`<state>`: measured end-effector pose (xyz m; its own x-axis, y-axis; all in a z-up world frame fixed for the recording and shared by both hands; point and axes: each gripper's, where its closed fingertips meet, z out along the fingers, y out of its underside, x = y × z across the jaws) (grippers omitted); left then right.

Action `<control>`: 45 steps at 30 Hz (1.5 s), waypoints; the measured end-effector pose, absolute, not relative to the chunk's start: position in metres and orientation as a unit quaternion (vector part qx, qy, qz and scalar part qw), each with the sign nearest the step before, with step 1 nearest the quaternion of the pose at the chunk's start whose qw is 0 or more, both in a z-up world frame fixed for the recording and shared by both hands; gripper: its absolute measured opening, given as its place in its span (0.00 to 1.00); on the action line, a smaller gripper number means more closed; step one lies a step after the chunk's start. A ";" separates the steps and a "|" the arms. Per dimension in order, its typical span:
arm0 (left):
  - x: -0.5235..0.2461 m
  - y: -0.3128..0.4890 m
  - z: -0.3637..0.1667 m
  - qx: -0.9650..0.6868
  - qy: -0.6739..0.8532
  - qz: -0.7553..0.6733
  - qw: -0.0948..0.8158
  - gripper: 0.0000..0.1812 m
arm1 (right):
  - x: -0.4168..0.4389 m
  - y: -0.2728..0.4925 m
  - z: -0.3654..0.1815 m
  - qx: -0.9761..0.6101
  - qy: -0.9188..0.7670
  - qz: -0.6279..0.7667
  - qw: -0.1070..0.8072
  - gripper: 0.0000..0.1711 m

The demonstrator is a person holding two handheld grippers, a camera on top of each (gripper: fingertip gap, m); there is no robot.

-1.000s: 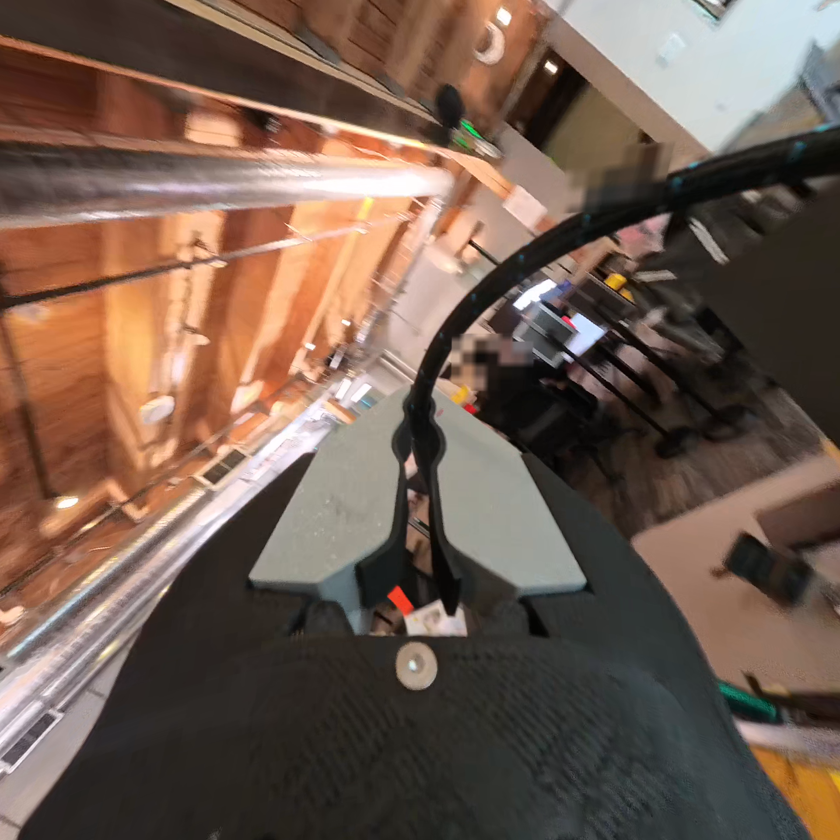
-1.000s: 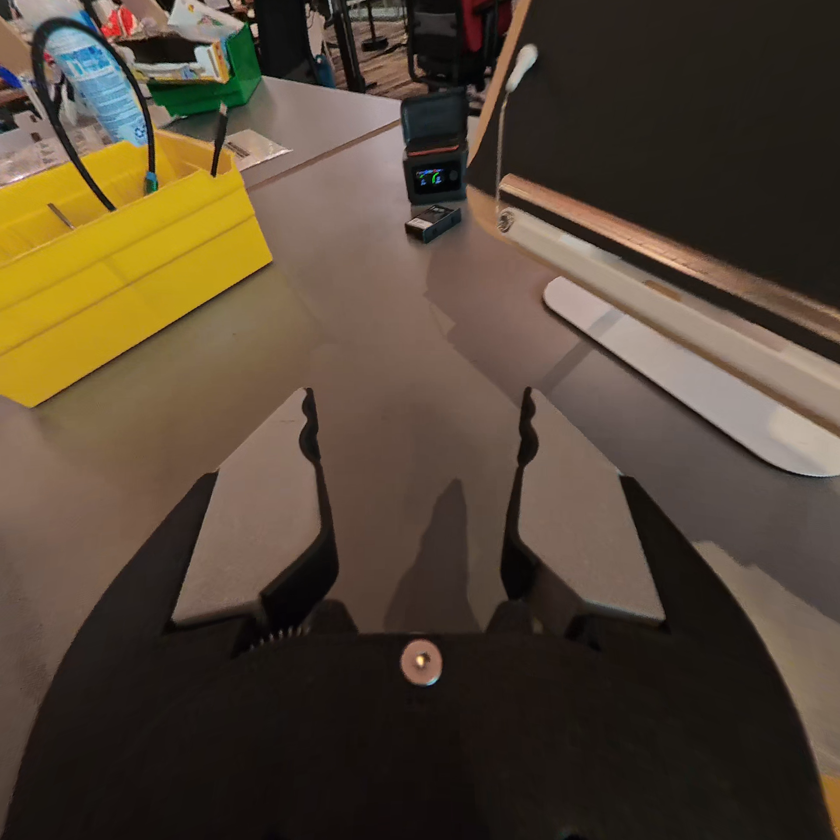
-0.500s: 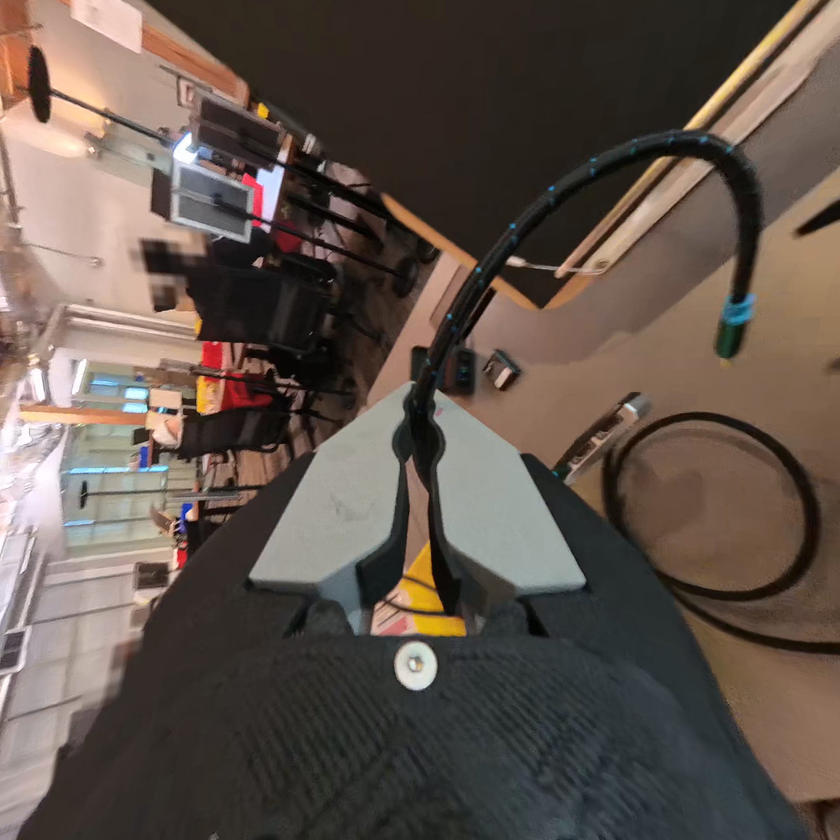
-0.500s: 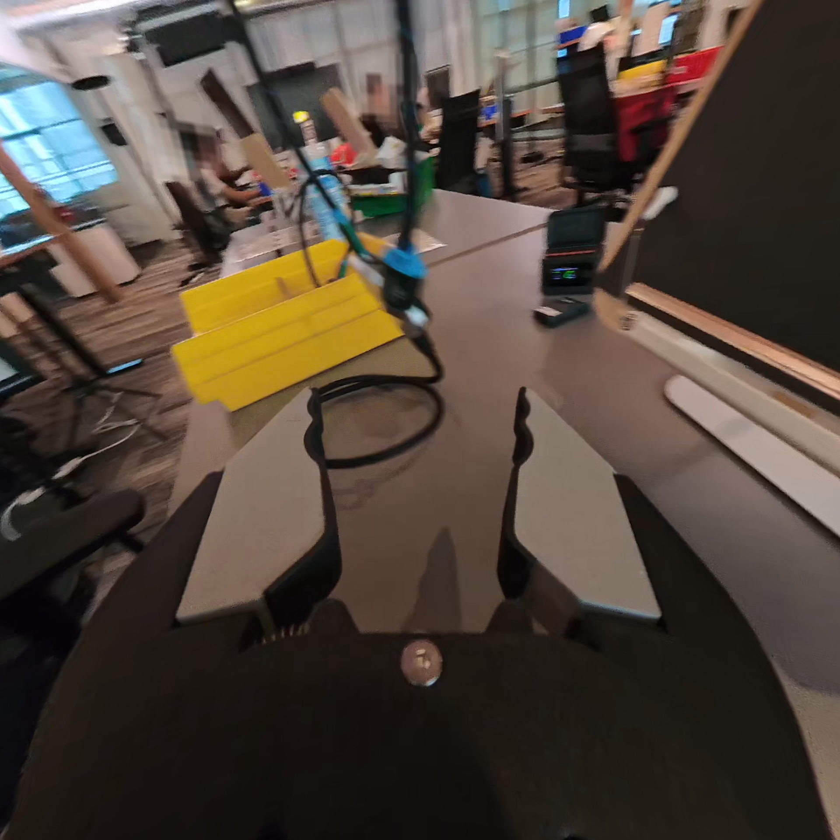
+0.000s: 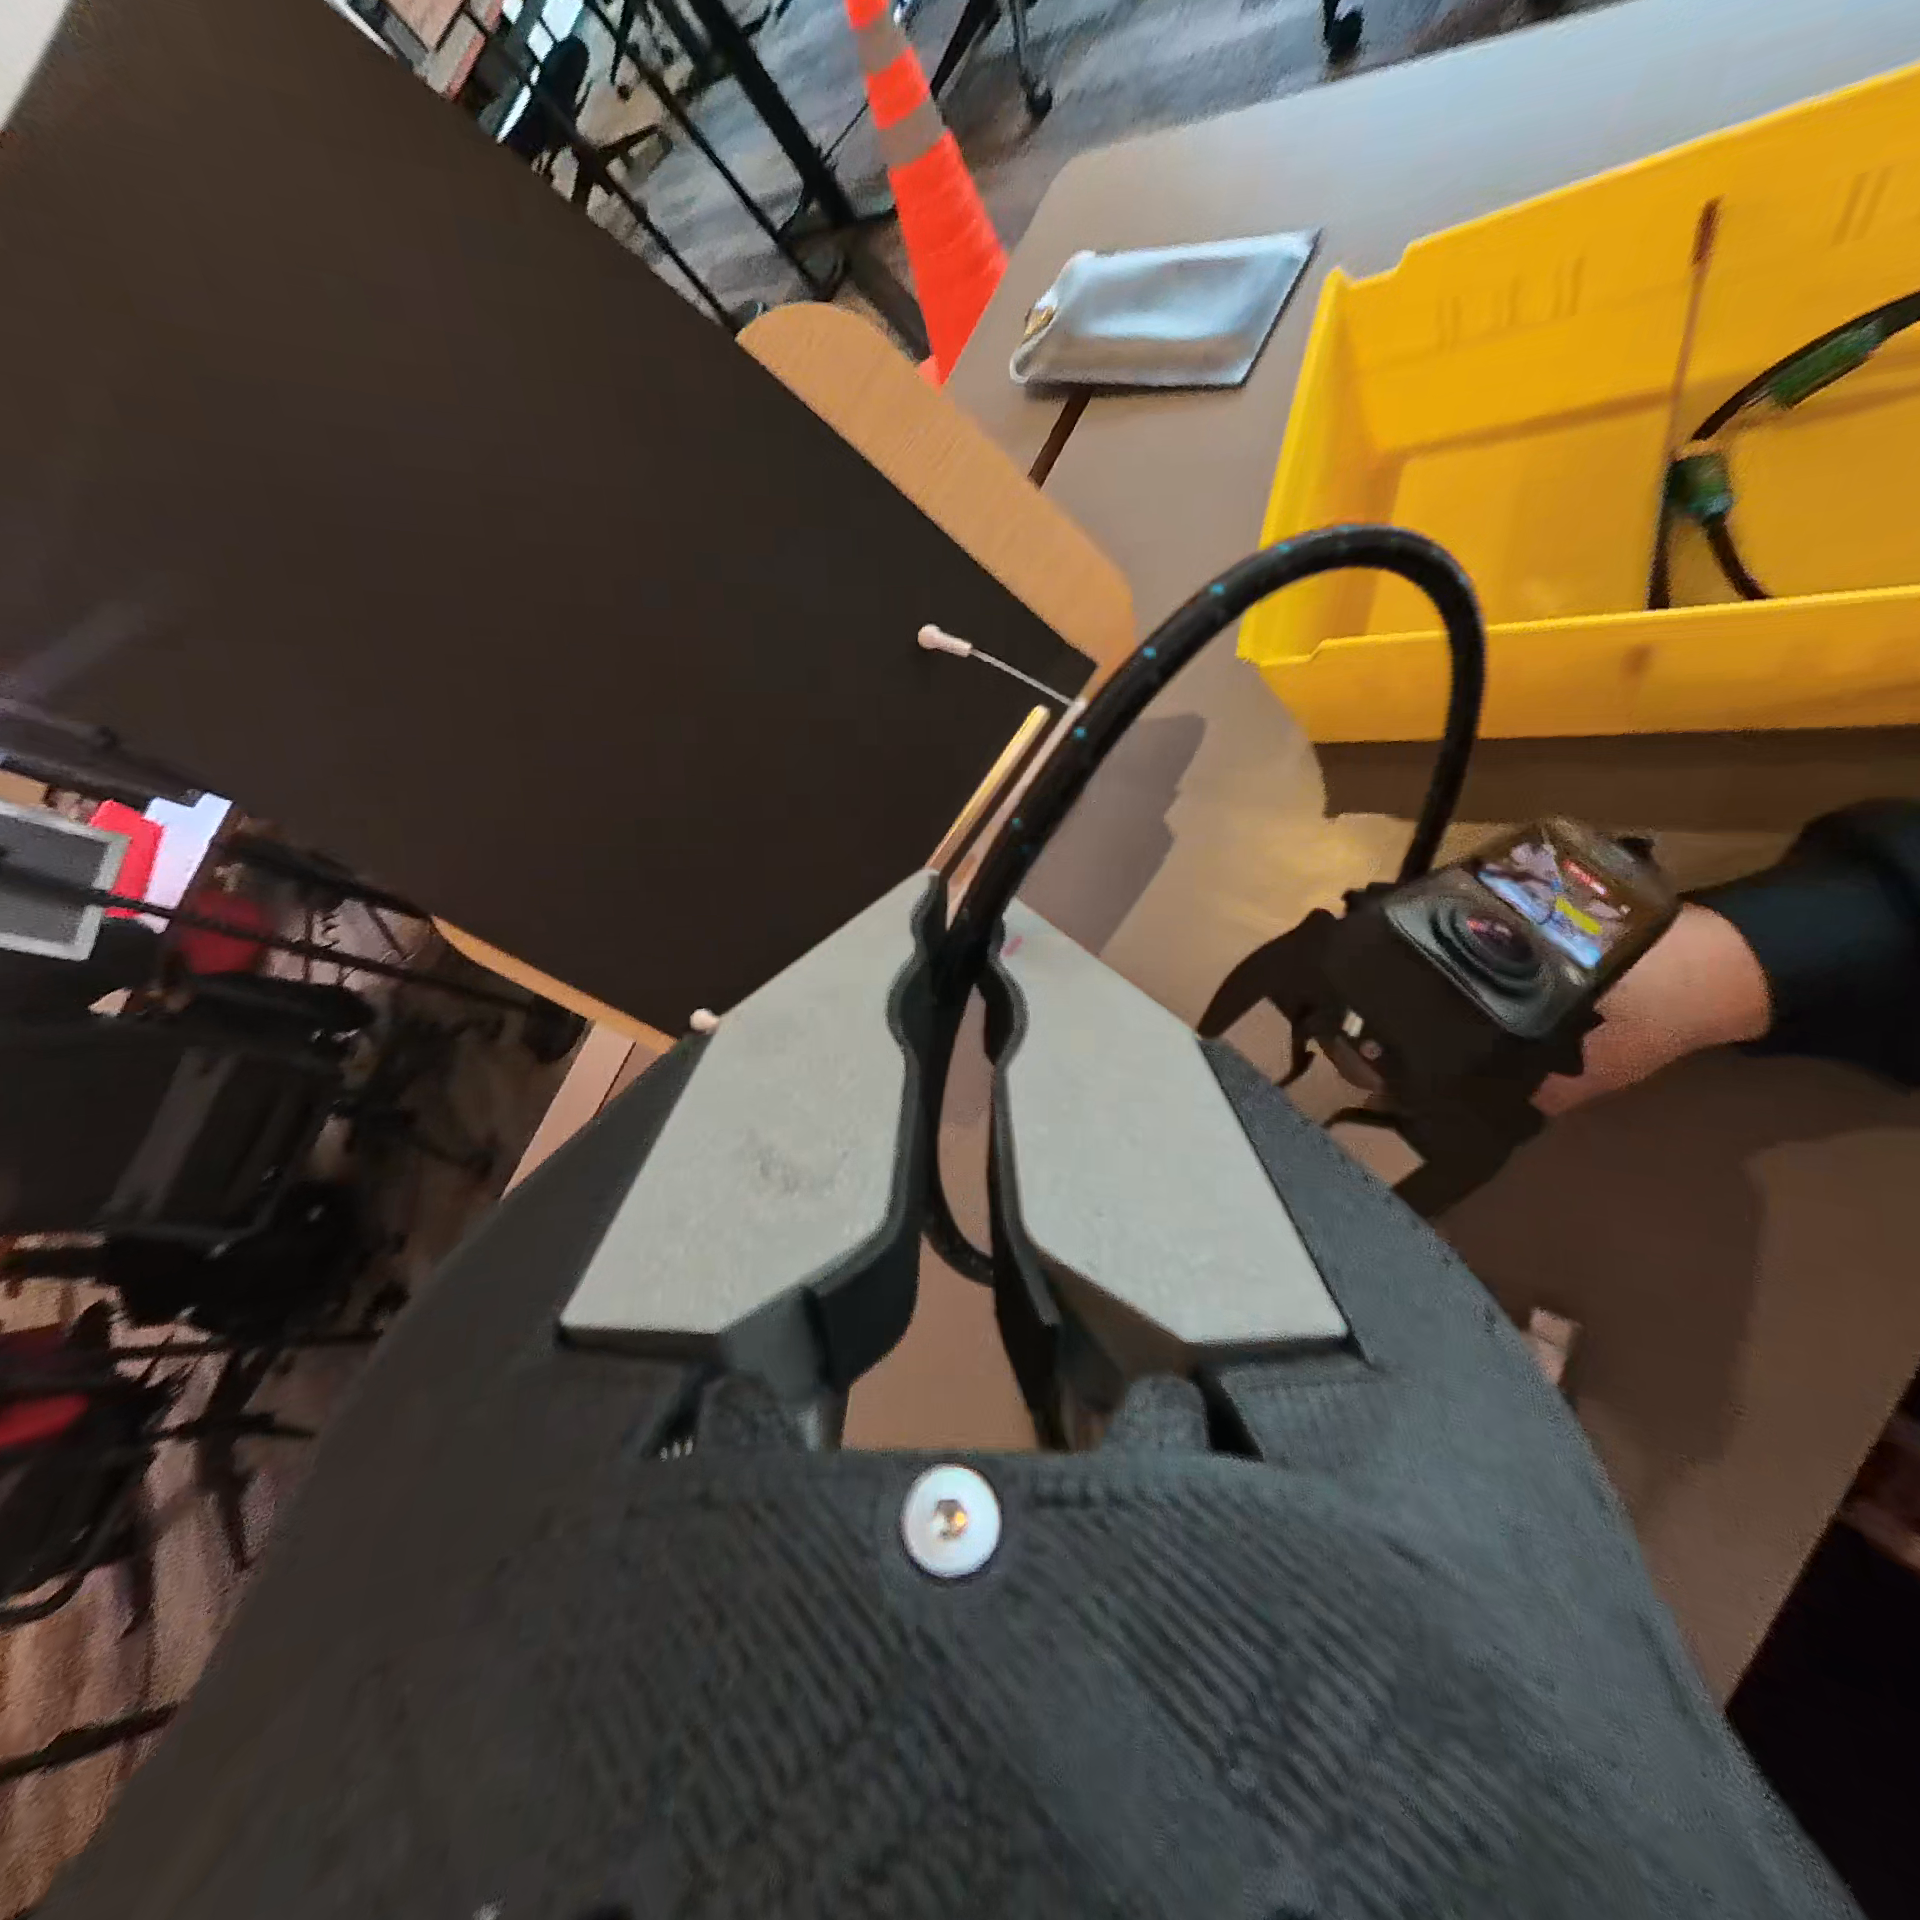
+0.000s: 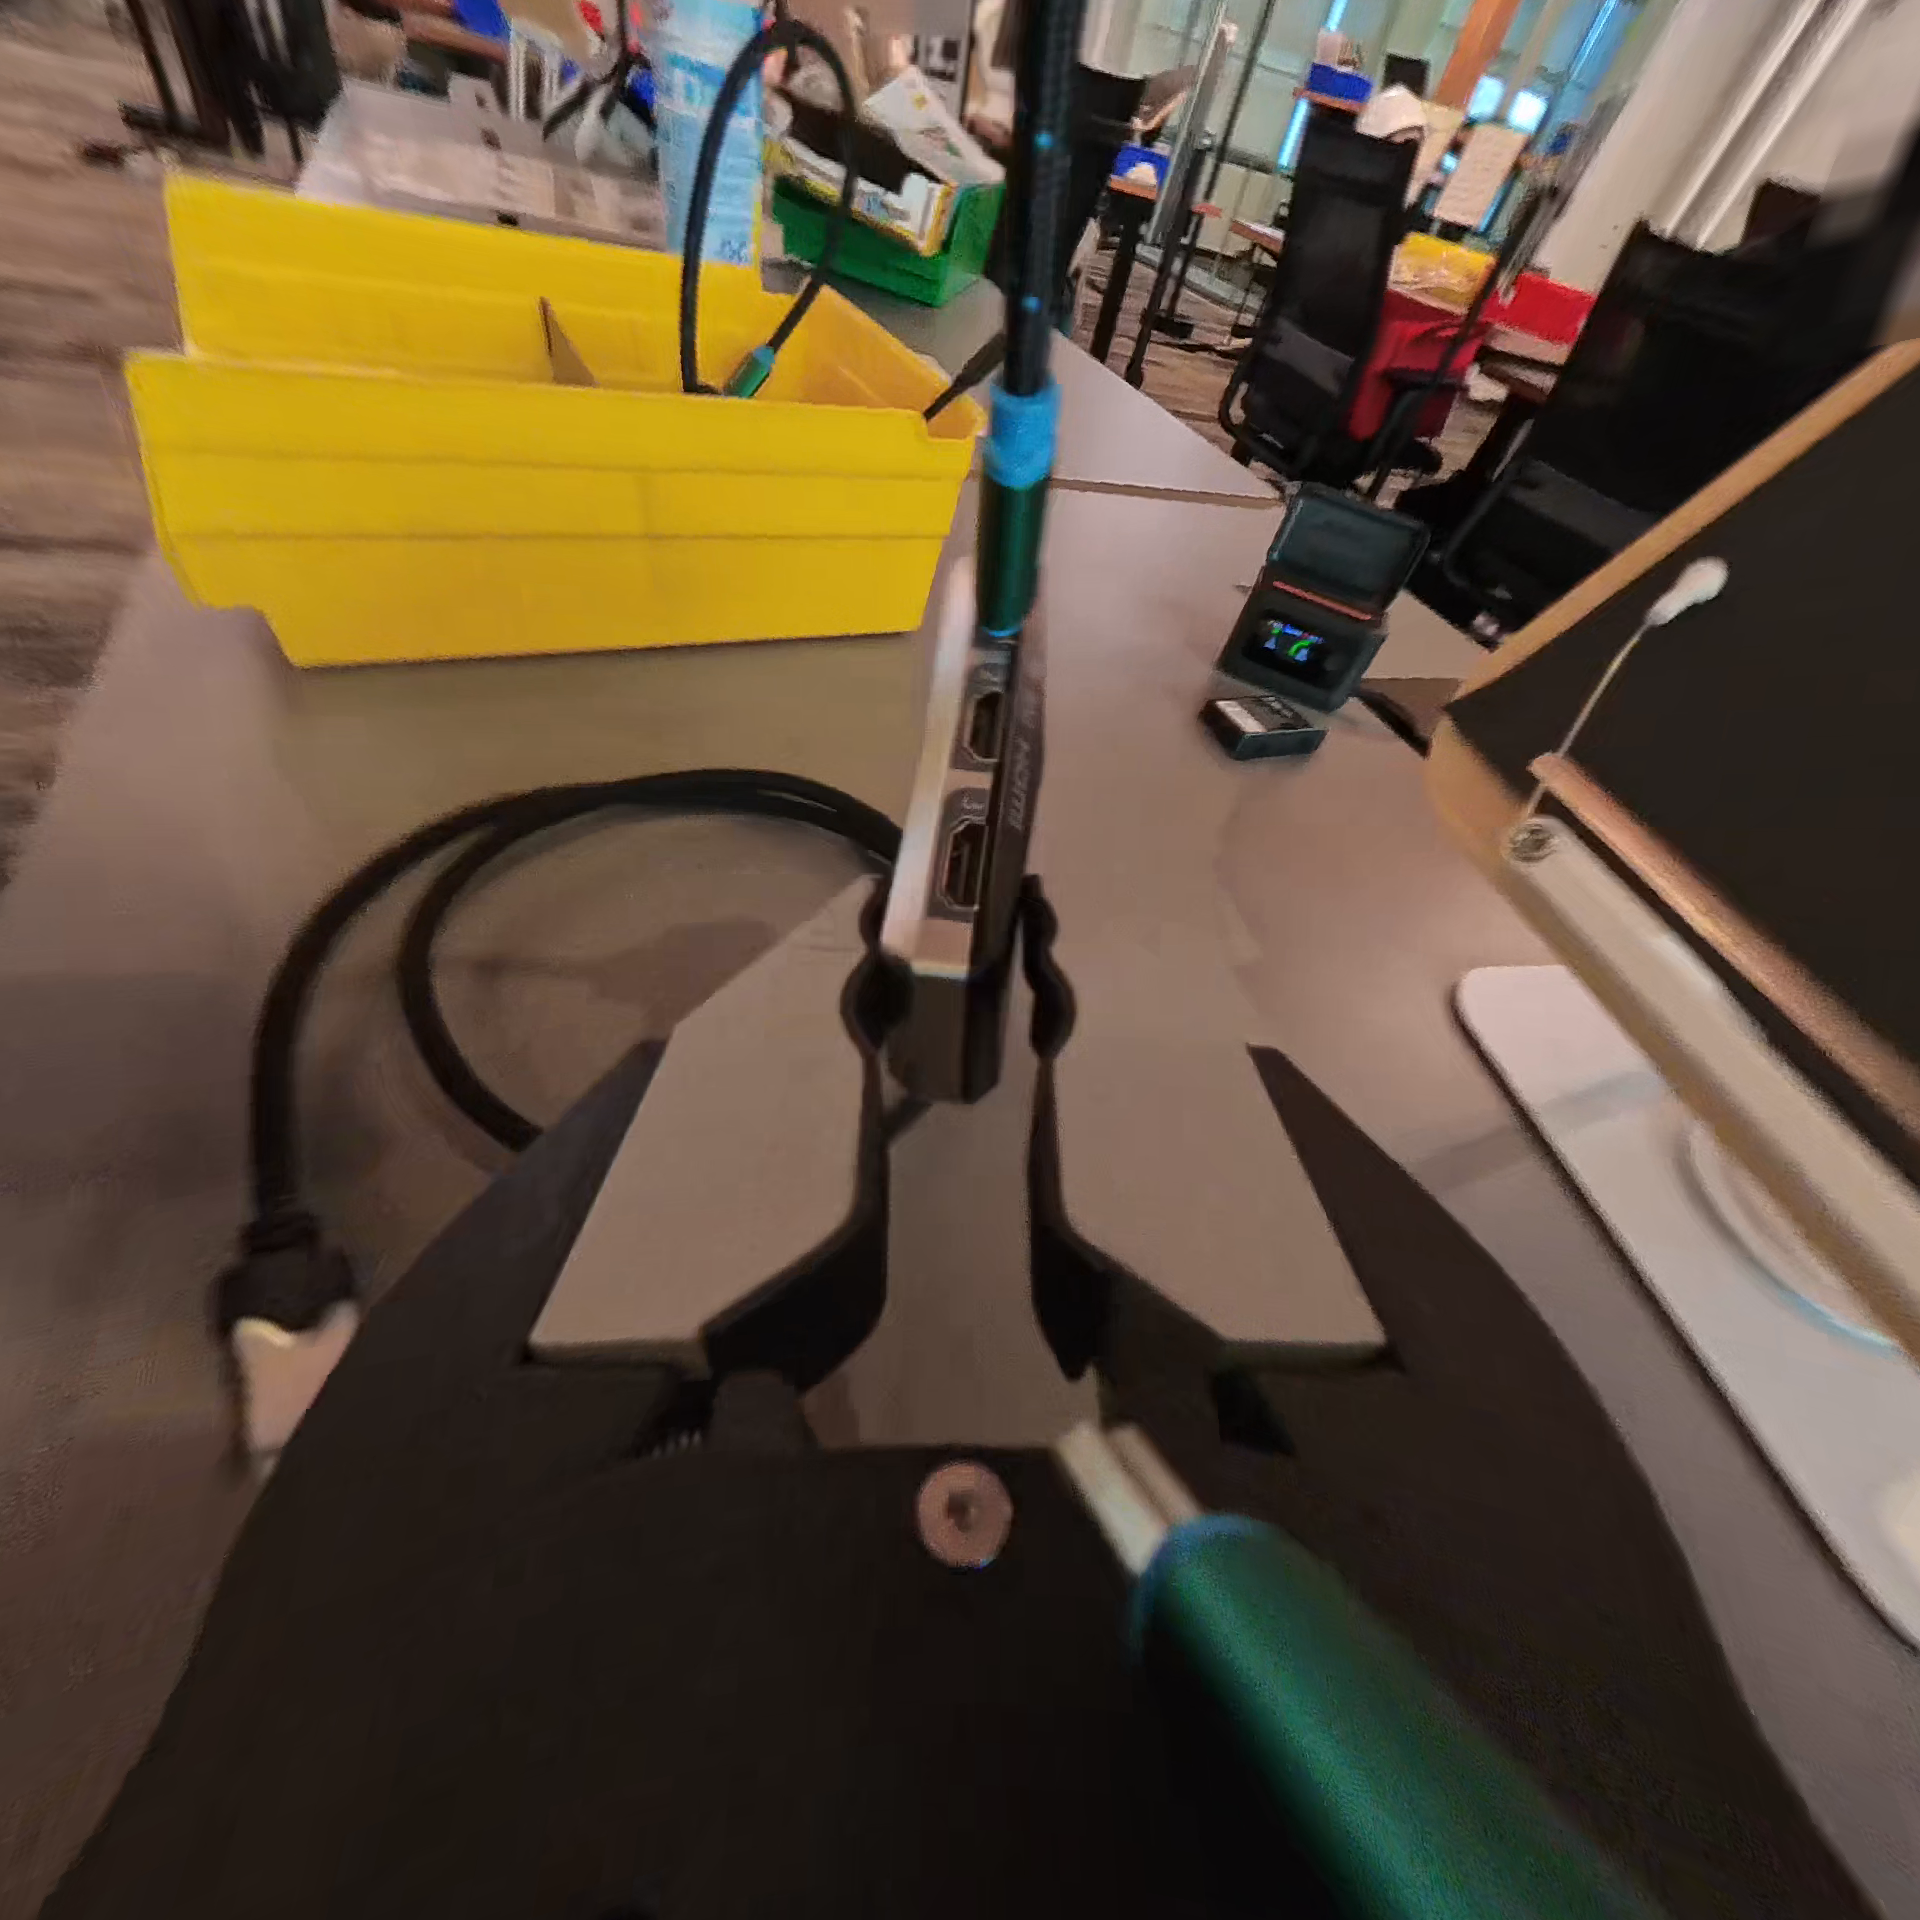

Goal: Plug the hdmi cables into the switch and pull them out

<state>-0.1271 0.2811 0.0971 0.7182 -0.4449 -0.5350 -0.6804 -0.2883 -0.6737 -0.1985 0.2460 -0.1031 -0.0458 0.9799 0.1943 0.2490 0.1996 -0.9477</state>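
My left gripper [image 5: 961, 935] is shut on a black braided hdmi cable [image 5: 1351, 551] that arcs up and then down toward my right gripper [image 5: 1455, 997] on the table. In the right wrist view my right gripper [image 6: 956, 935] is shut on the grey metal switch [image 6: 966, 831], held on edge, with two empty ports showing. A green plug with blue tape [image 6: 1008, 551] comes down from above and meets the switch's far end; I cannot tell if it is seated. Another green plug [image 6: 1351, 1714] lies blurred in the near foreground. A black cable coil [image 6: 436, 862] lies to the left.
A yellow bin [image 6: 520, 520] holding more cables stands behind the switch; it also shows in the left wrist view [image 5: 1558, 644]. A black panel [image 6: 1766, 623] on a white base plate [image 6: 1662, 1195] stands at the right. A small screen device [image 6: 1309, 623] sits farther back. An orange cone [image 5: 925, 177] stands beyond the table. Spacing between my two grippers at the tips: around 20 centimetres. Measured from the fingertips, the black panel [image 6: 1766, 623] is 25 centimetres or so from the right gripper and 30 centimetres from the left. My left wrist view [image 5: 727, 985] looks at it from another angle.
My right gripper, open and empty before, has shut on the switch. My left gripper has swung down from facing the ceiling, bringing the cable's plug to the switch.
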 end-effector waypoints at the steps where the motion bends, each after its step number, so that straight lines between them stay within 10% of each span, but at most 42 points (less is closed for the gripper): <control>1: -0.125 0.280 0.097 -0.792 0.356 0.113 0.484 0.02 | -0.196 0.250 -0.102 -0.499 -0.617 0.369 0.485 0.11; 10: -0.217 0.233 0.039 -0.835 0.280 0.041 0.472 0.35 | -0.169 0.264 -0.071 -0.510 -0.544 0.527 0.407 0.10; 23: -0.166 0.221 -0.069 -0.787 0.377 -0.096 0.479 0.13 | -0.165 0.222 -0.066 -0.409 -0.601 0.586 0.359 0.14; 35: -0.231 0.252 -0.046 -0.710 0.353 0.345 0.502 0.10 | -0.180 0.242 -0.087 -0.501 -0.569 0.558 0.337 0.31; 39: -0.247 0.262 -0.077 -0.695 0.332 0.424 0.476 0.10 | -0.174 0.204 -0.112 -0.456 -0.661 0.530 0.270 0.16; 45: -0.259 0.276 -0.132 -0.707 0.334 0.459 0.423 0.10 | -0.154 0.147 -0.109 -0.328 -0.744 0.527 0.247 0.19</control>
<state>-0.2588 0.2761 -0.1315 0.3558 -0.0844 -0.9307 -0.8600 -0.4193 -0.2908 -0.1543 0.1467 -0.1095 -0.6629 0.7484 0.0220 0.2267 0.2287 -0.9467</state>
